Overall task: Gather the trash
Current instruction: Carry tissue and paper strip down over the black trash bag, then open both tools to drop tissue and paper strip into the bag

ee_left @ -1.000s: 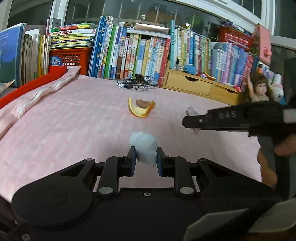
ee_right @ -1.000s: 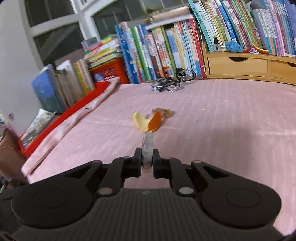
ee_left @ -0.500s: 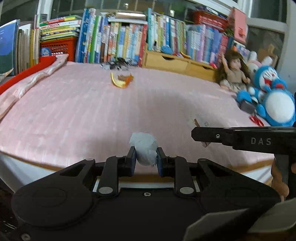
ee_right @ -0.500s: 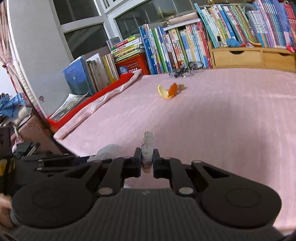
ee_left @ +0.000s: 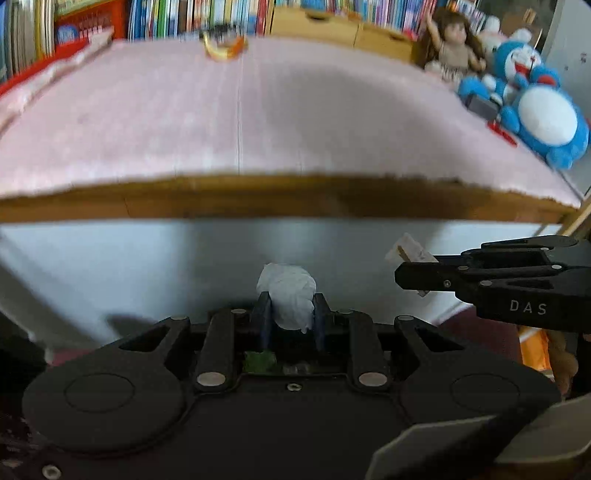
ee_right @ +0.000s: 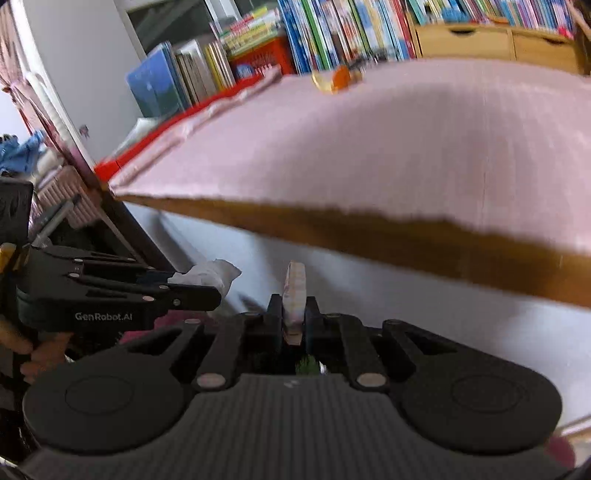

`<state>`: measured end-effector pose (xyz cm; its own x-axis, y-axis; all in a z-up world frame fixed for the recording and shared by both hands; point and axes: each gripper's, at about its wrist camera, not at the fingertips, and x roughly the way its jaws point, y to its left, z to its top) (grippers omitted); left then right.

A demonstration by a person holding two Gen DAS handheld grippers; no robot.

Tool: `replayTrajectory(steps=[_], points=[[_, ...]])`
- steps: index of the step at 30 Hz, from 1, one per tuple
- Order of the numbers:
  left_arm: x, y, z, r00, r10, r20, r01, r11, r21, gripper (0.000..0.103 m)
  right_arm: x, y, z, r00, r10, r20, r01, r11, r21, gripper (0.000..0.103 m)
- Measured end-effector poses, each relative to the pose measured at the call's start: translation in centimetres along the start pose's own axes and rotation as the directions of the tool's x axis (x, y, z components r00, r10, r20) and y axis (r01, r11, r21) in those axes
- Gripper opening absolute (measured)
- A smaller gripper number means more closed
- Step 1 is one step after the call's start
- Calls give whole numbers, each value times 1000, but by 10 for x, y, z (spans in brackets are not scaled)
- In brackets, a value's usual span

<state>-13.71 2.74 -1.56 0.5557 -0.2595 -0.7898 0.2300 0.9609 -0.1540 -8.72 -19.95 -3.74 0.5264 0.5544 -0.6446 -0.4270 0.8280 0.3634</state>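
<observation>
My left gripper (ee_left: 290, 308) is shut on a crumpled white tissue (ee_left: 290, 293), held below the bed's front edge. The right gripper (ee_right: 294, 308) is shut on a flat wrapper scrap (ee_right: 294, 295). In the left wrist view the right gripper (ee_left: 408, 271) comes in from the right with the wrapper scrap (ee_left: 406, 249) sticking out of its tips. The right wrist view shows the left gripper (ee_right: 199, 286) at the left, level with mine, with the tissue (ee_right: 208, 275) in it. An orange peel (ee_left: 221, 46) still lies far back on the pink bed (ee_left: 295, 110).
The bed's wooden edge (ee_left: 280, 201) and white side panel (ee_left: 184, 258) fill the space ahead. Books (ee_right: 332, 33) and wooden drawers (ee_right: 498, 38) line the back. A doll (ee_left: 454, 48) and blue plush toys (ee_left: 543, 114) sit at the bed's right.
Both grippers have pulled back off the bed and dropped below its front edge, each keeping hold of its piece of trash. The peel now sits far away.
</observation>
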Motion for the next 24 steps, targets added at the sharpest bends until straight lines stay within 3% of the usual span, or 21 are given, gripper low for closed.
replayTrajectory(steps=[12,20,22,24], points=[[24,4,-24,992,-1,-127,6,999,33,22,14,0,-30,994,-16,-107,14,1000,-20,18],[32,1,-24,988,10,-153,-2,999,50,23,16,2,-32,992,-16,-125,12,999,-33,22],[34,-4,-22,988,20,-150,-12,998,56,28,17,3,-31,992,-16,-123,11,999,-36,22],[35,-9,-21,989,33,-143,-24,998,64,44,17,4,-30,992,-19,-123,14,999,-38,36]])
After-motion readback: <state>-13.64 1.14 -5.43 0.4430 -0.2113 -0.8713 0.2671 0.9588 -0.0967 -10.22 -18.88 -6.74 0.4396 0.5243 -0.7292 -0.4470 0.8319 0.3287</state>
